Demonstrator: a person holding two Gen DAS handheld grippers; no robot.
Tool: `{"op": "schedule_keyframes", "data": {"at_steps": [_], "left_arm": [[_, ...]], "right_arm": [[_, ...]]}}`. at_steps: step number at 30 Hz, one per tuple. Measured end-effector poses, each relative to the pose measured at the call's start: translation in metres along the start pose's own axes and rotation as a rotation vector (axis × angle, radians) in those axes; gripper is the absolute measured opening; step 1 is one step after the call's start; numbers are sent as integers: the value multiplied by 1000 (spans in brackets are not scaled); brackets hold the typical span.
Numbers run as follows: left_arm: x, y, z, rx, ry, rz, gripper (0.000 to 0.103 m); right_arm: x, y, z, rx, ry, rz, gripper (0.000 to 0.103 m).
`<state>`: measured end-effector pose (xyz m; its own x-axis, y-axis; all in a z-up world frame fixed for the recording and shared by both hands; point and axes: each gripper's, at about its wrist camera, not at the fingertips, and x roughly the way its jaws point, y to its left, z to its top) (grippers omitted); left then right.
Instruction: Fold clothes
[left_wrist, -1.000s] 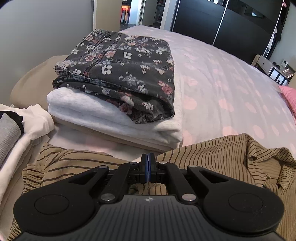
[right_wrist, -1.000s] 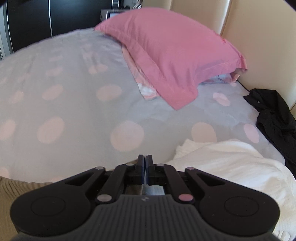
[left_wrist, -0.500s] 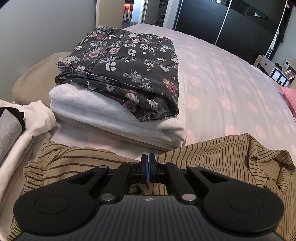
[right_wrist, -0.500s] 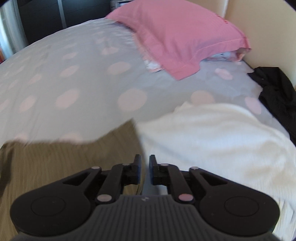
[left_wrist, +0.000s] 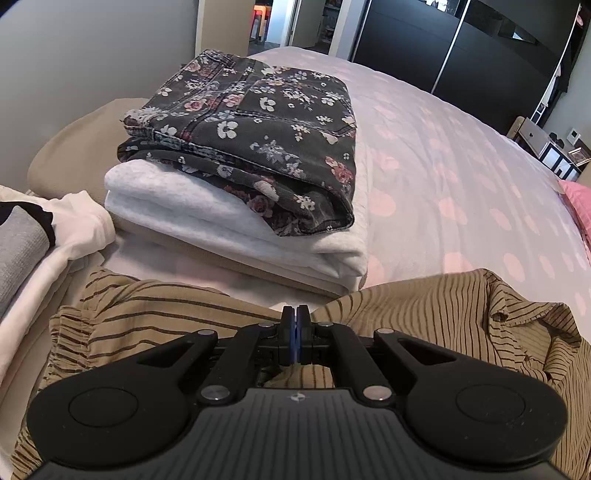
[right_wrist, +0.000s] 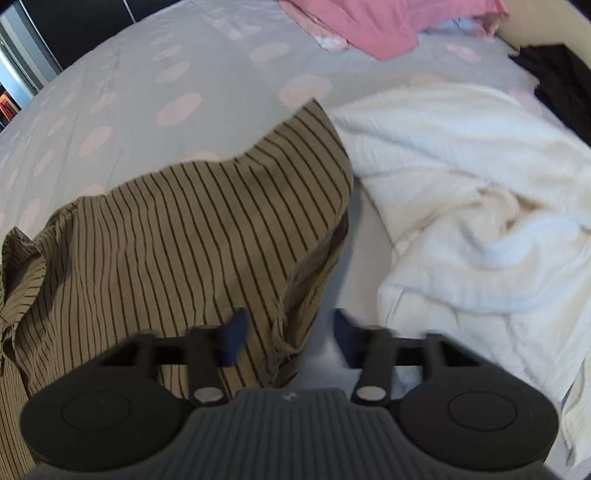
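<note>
On the bed (left_wrist: 461, 177) the striped shirt (right_wrist: 177, 240) lies mid-fold, the left tongs (left_wrist: 296, 328) pinched shut on its edge, the right tongs (right_wrist: 288, 332) apart around a hem; next, regrip that hem.

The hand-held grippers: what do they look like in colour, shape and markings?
Both the left hand-held gripper and the right hand-held gripper are matte black, with a ribbed grey body, two round side discs, silver pivot pins, blue pads on the fingers, and a small logo. No cables or sleeves show.
</note>
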<state>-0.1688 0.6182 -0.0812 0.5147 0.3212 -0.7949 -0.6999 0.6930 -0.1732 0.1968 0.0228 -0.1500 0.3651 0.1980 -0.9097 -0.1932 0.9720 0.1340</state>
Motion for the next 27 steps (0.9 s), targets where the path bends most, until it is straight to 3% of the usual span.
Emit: {"op": "schedule_keyframes", "data": {"at_steps": [1,4,7,13,14,16,19,25,26,27], "left_arm": [[0,1,0,-3,-1,1,0],[0,3,1,-7,-2,2,0],[0,3,1,-4,-1,4,0],[0,0,1,4,-9,6,0],[-1,1,2,8,-15,2,0],[-2,0,1,28,-24,-5,0],[-2,-3,-1,58,-27,-5,10],[-9,-7,-4,78,-69,-36,49],[-7,-8,-5,81,-67,-29,49],[-2,-9,-5,85,-51,-17,42]], "right_arm": [[2,-1,-1,1,7,-3,7],[-3,-8,-4,-8,-20,-71,3],[-5,-23,-2,-21,-43,-209,3],[-4,-50,-8,-10,-15,-343,11],[-10,-51,-9,-7,-24,-343,15],[-26,-52,-13,24,-46,-313,36],[-50,-47,-24,55,-57,-225,37],[-80,-22,-51,9,-38,-126,54],[-82,-17,-57,5,-24,-110,54],[-84,-15,-63,8,-10,-94,55]]}}
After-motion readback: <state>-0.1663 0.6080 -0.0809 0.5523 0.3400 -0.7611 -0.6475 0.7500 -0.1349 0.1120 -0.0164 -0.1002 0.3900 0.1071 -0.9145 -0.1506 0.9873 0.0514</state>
